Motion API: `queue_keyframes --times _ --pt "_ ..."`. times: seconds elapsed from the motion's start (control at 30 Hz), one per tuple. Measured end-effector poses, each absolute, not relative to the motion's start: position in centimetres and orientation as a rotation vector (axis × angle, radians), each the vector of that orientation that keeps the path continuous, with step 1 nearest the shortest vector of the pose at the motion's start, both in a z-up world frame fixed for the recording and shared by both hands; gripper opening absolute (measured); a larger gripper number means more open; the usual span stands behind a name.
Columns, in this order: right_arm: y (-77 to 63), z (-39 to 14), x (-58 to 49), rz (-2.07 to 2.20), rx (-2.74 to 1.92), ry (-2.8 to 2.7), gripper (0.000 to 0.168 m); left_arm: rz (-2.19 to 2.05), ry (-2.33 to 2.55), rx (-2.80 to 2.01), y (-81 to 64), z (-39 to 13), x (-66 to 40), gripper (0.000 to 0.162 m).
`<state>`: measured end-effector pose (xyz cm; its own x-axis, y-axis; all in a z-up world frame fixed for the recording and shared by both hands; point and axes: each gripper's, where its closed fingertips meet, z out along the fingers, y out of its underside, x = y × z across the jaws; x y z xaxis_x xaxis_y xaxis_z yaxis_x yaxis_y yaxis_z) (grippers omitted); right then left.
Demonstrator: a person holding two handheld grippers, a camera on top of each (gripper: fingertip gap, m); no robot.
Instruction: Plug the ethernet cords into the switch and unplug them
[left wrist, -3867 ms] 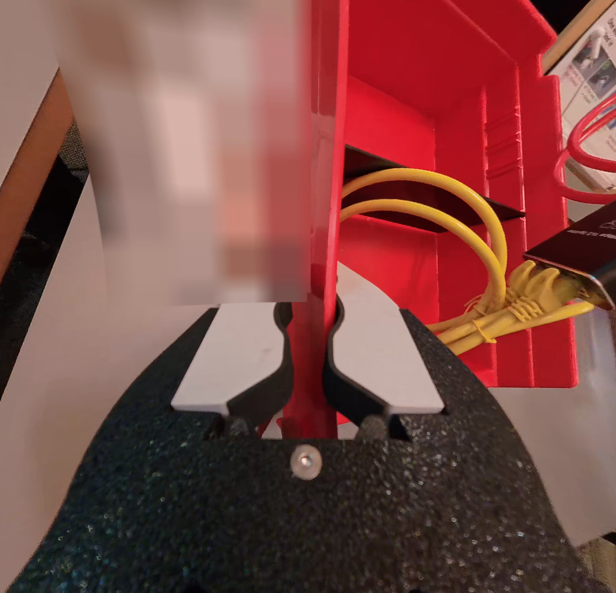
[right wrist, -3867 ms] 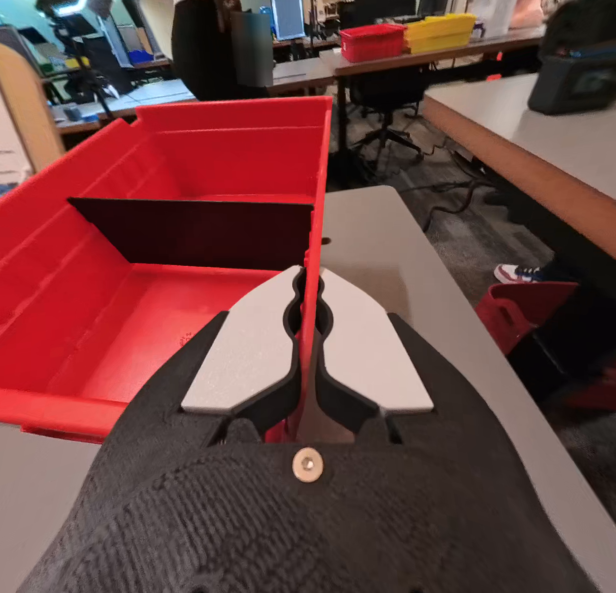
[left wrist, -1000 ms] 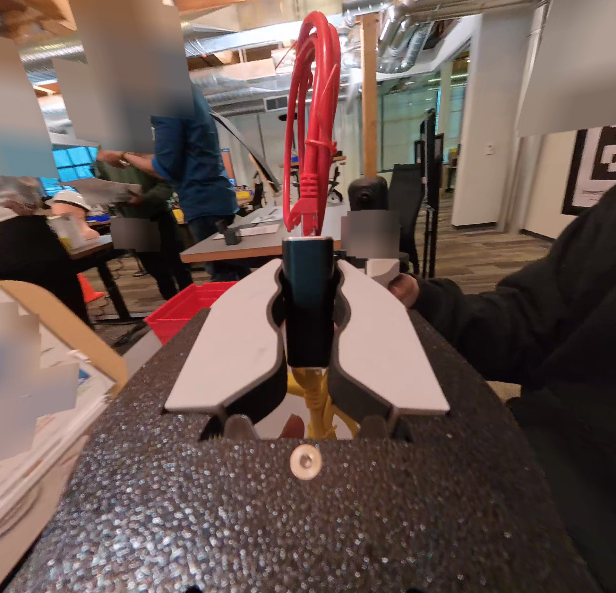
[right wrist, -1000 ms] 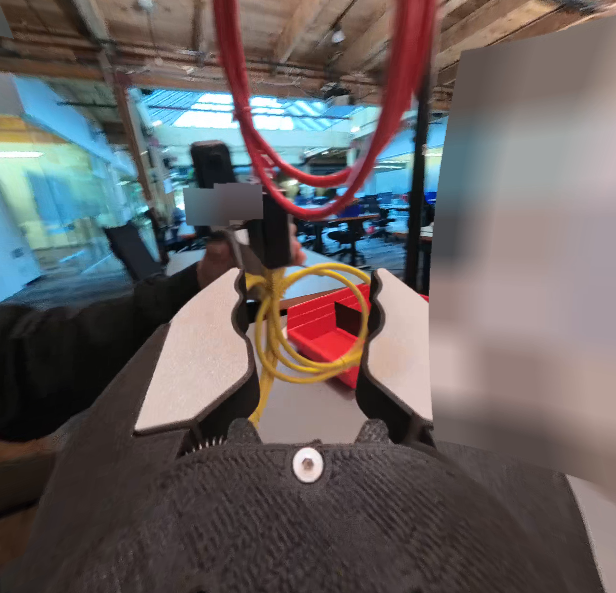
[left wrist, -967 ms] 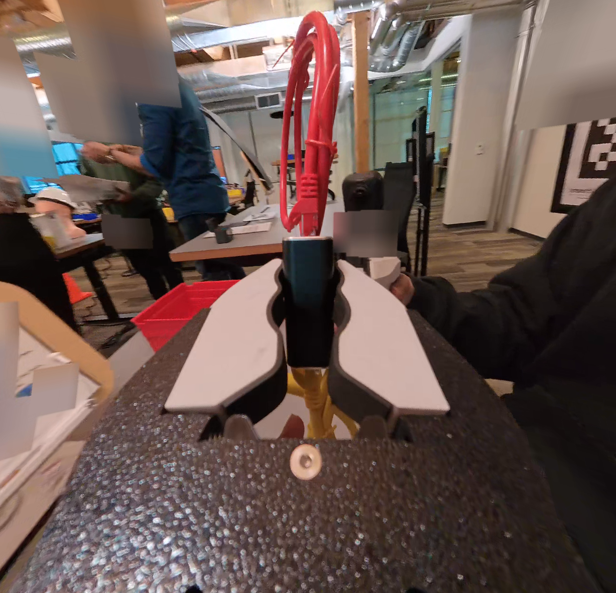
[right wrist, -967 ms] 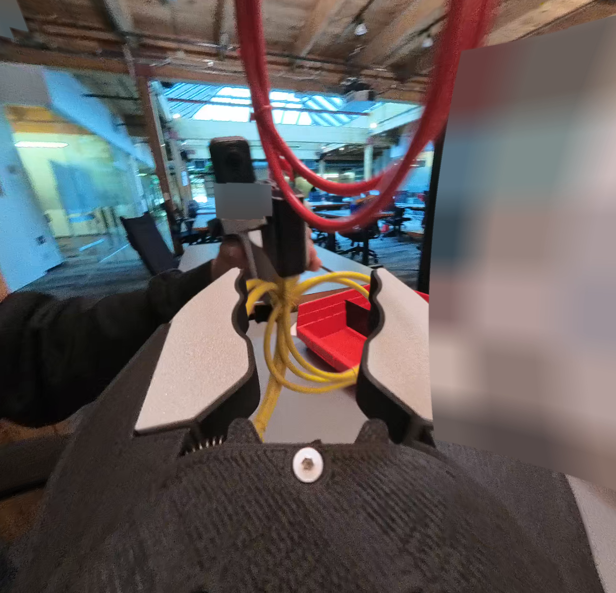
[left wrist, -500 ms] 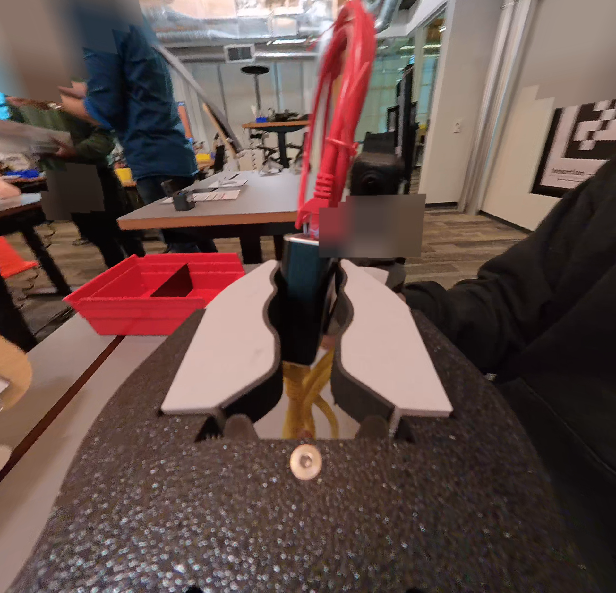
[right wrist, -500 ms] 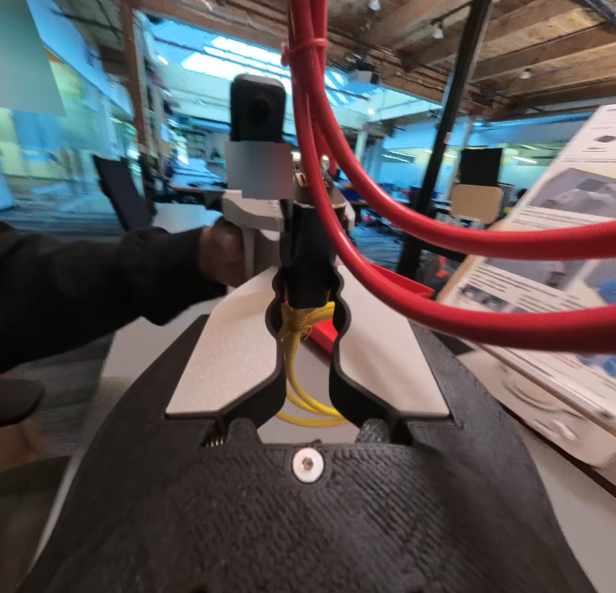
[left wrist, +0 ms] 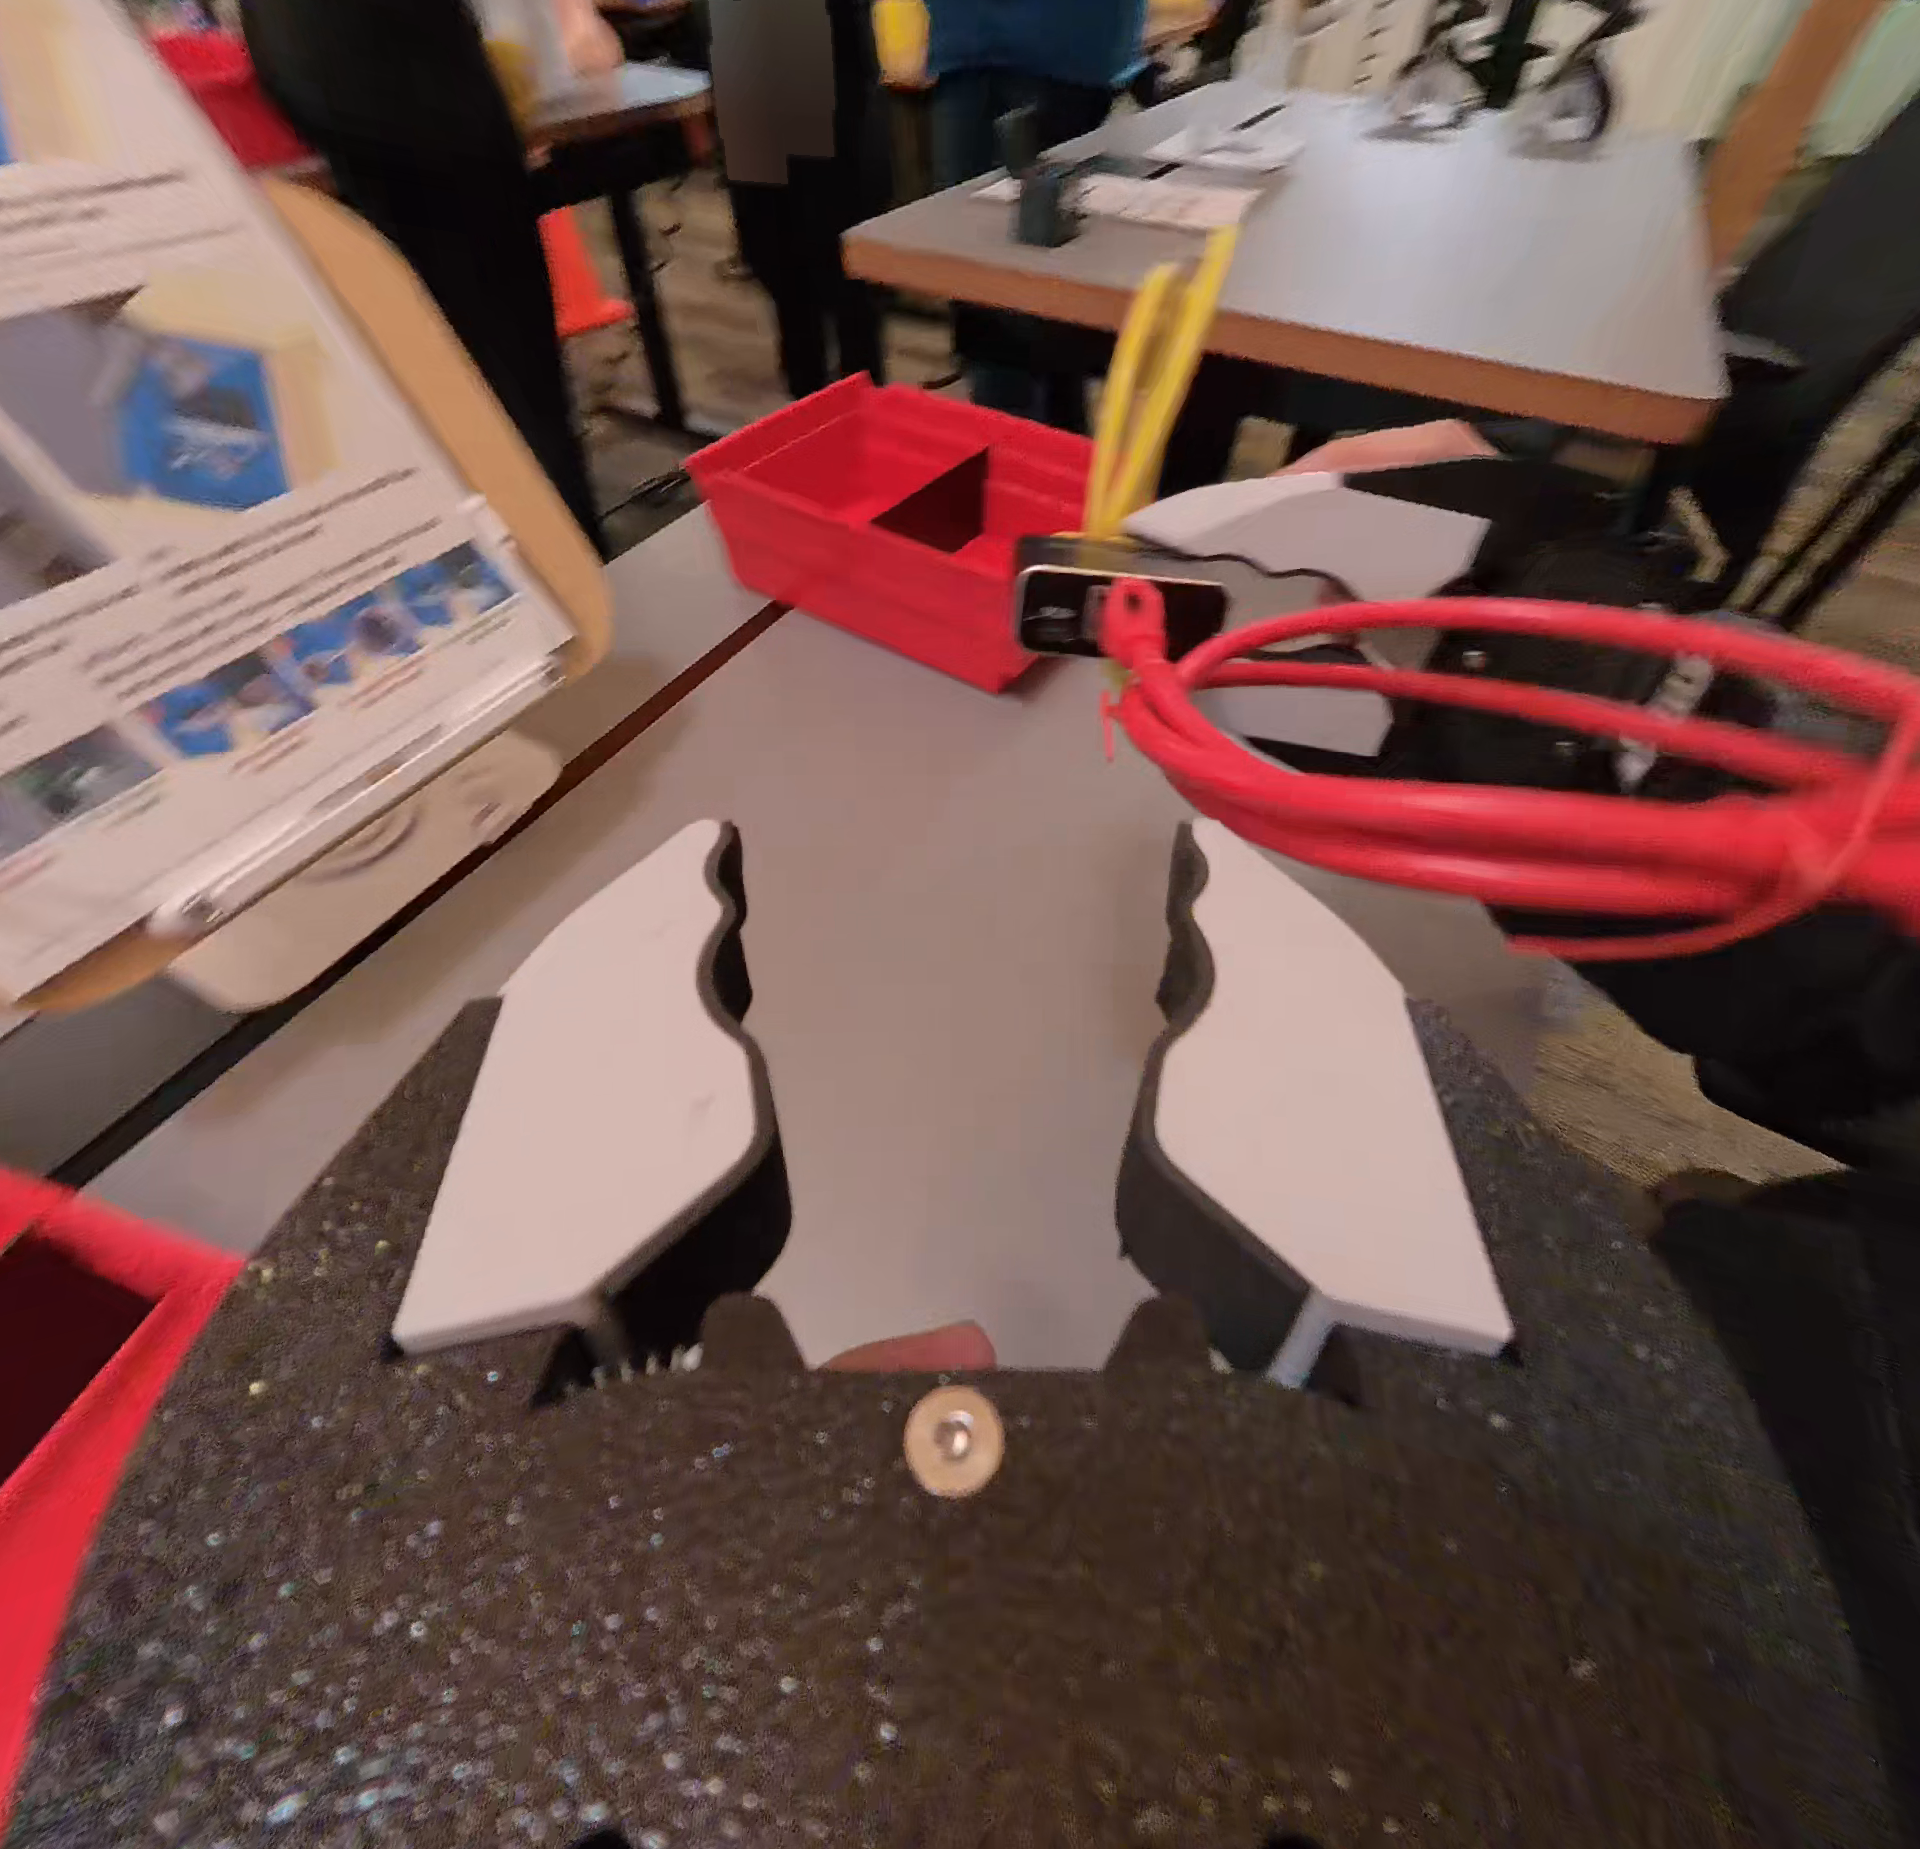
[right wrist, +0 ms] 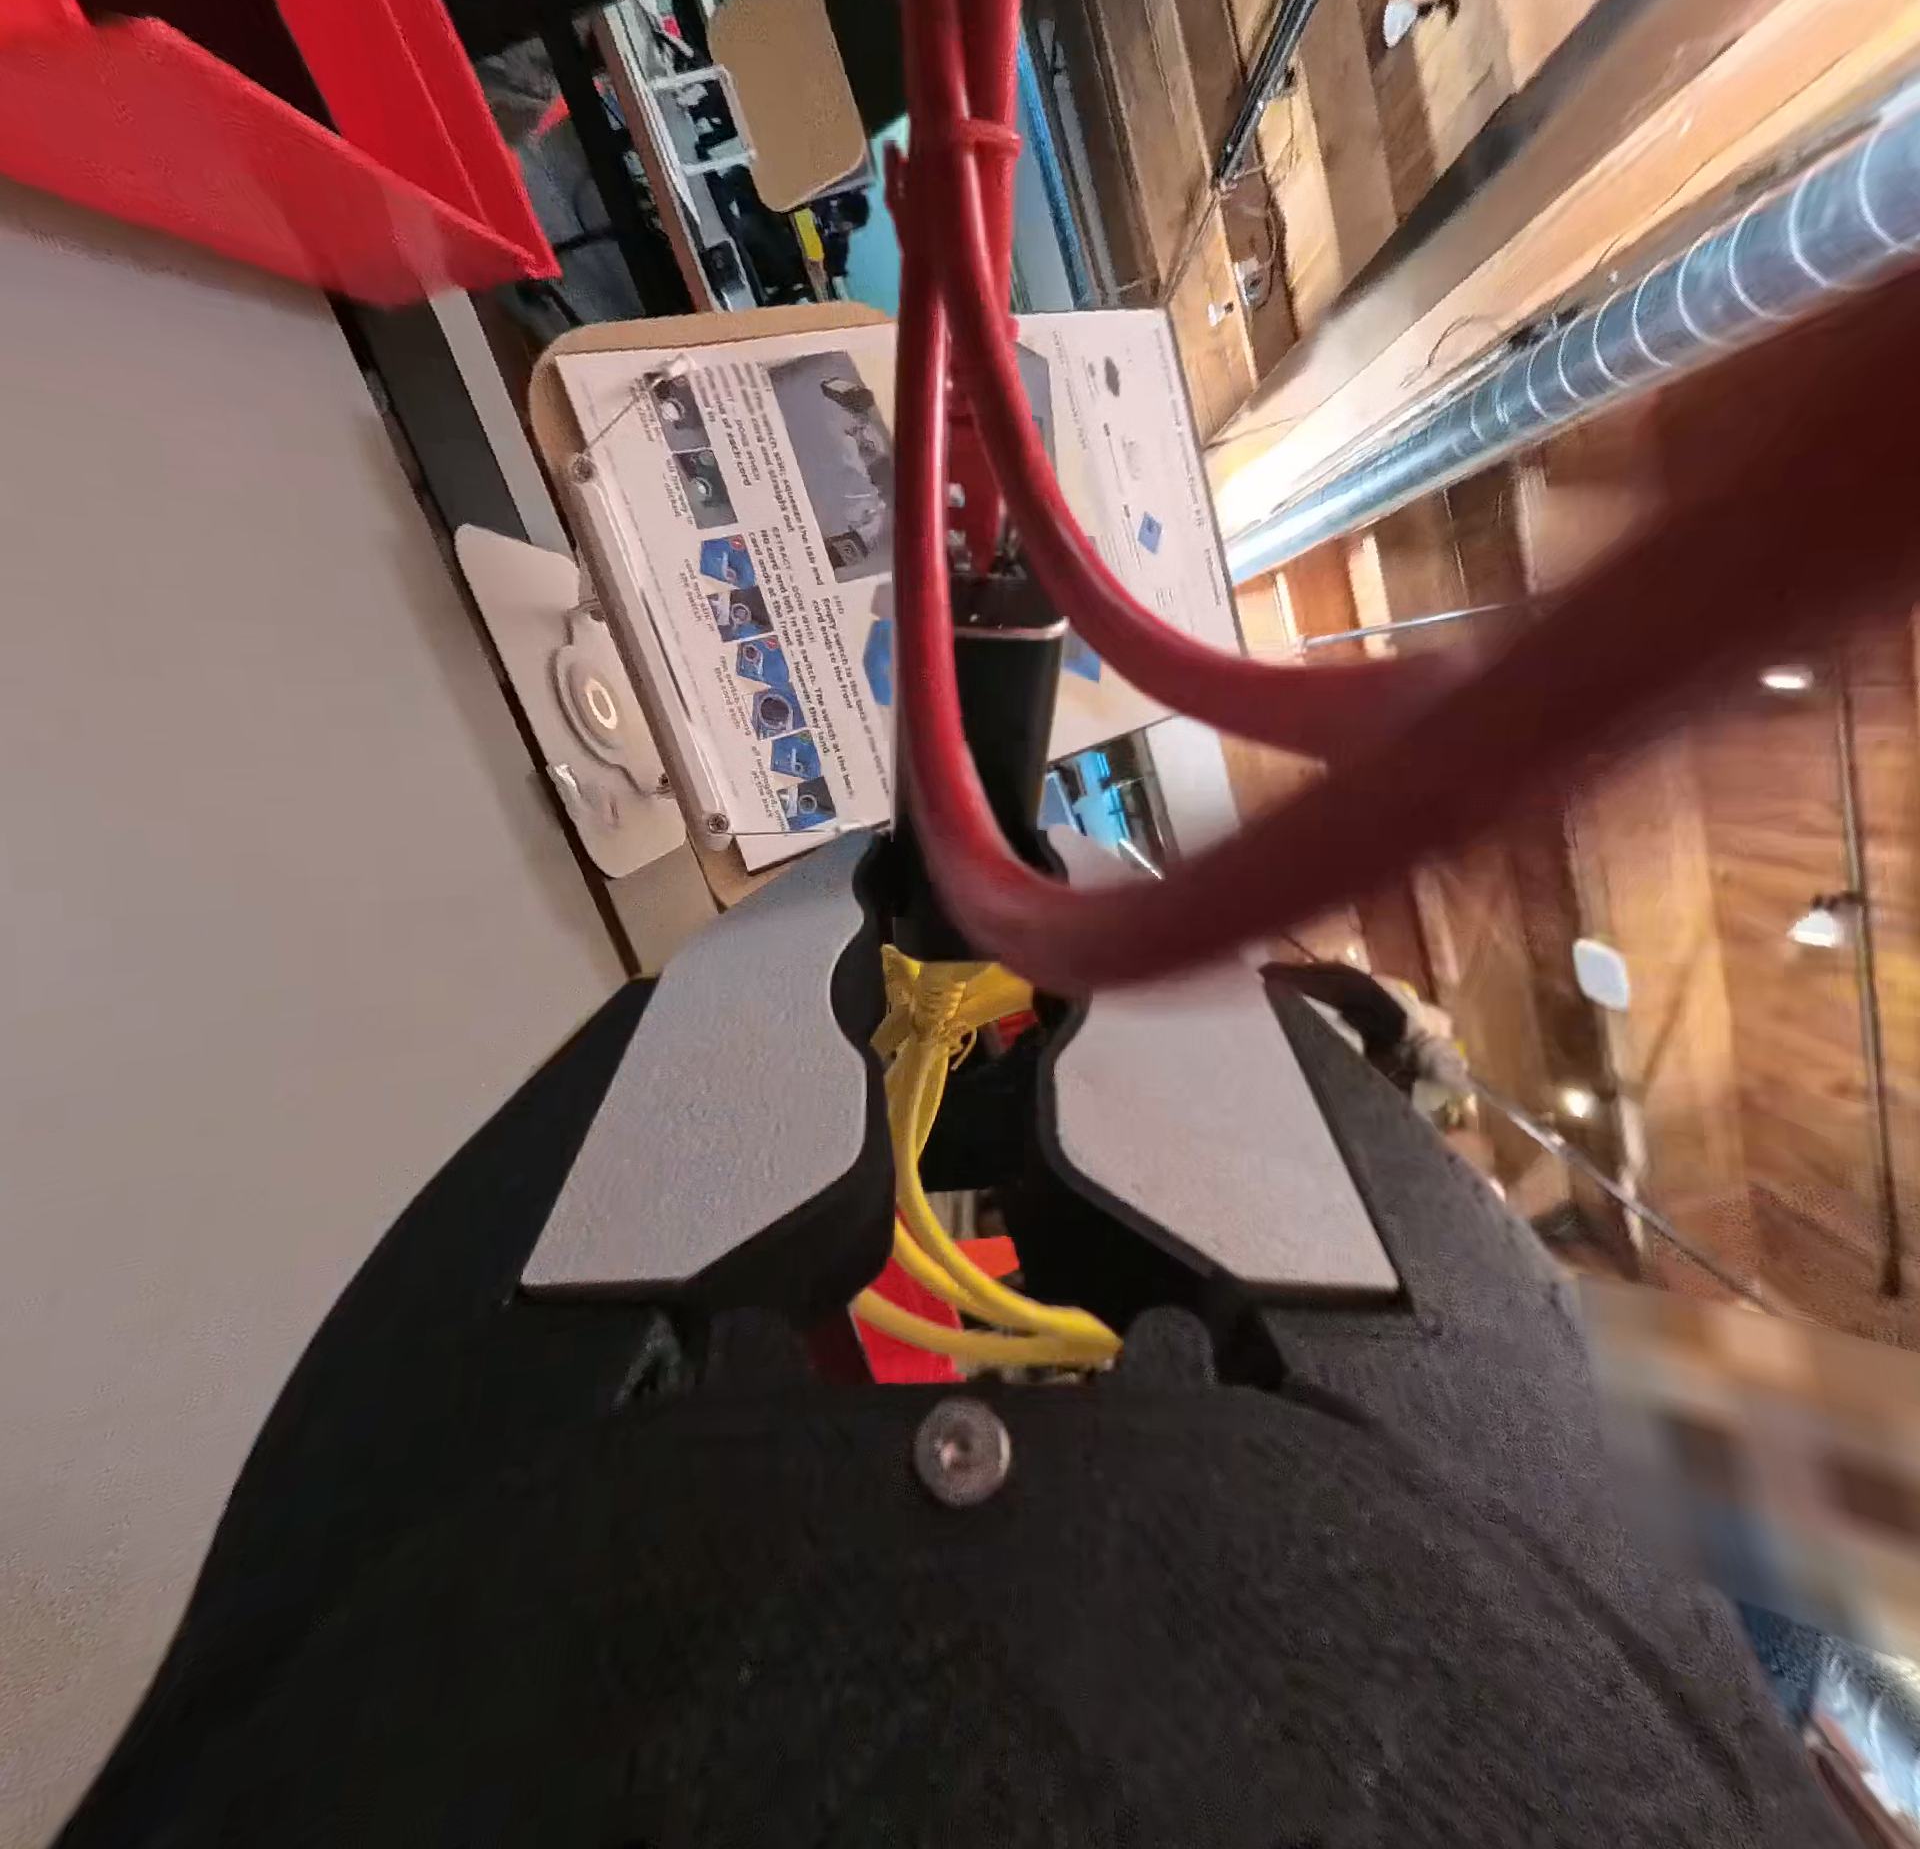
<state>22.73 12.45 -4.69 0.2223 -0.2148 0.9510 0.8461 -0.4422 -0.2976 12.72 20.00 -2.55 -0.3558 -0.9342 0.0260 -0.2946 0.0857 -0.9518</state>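
Observation:
In the left wrist view my left gripper (left wrist: 951,864) is open and empty over the grey table (left wrist: 935,760). Ahead and to the right, my right gripper (left wrist: 1179,615) is shut on the small dark switch (left wrist: 1081,610) and holds it above the table. A coiled red ethernet cord (left wrist: 1507,823) is plugged into the switch and sticks out to the right. A yellow cord (left wrist: 1148,386) rises from its other side. In the rolled right wrist view my right gripper (right wrist: 966,864) clamps the switch (right wrist: 1003,719). The red cord (right wrist: 940,552) crosses in front and the yellow cord (right wrist: 925,1093) lies between the fingers.
A red divided bin (left wrist: 862,521) stands on the table behind the switch. Another red bin (left wrist: 62,1384) is at my near left. A cardboard-backed instruction sheet (left wrist: 239,552) stands at the left. People stand at the tables (left wrist: 1403,241) beyond.
My left gripper has let go of the switch, opened and drawn back low over the table. My right gripper has shut on the switch and rolled sideways with it and both cords.

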Motion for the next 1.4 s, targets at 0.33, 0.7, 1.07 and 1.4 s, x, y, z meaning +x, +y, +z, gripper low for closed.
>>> queue_keyframes --times 0.33,0.7,1.07,1.4 --pt "13.4 -6.9 21.5 -1.467 -1.495 -0.828 0.025 -1.324 1.651 -1.326 19.3 -1.9 13.1 0.071" --pt "11.6 -5.9 17.6 -1.002 -1.262 -0.759 0.025 -1.542 1.802 -1.123 18.4 -3.4 13.3 0.067" --pt "11.2 -4.6 12.7 -0.139 -1.178 -0.643 0.025 -1.325 1.865 -0.5 12.8 -5.8 14.4 0.046" --pt "10.8 -3.6 12.6 0.142 -1.103 -0.536 0.025 -1.389 1.816 -0.435 11.0 -6.0 14.3 0.021"
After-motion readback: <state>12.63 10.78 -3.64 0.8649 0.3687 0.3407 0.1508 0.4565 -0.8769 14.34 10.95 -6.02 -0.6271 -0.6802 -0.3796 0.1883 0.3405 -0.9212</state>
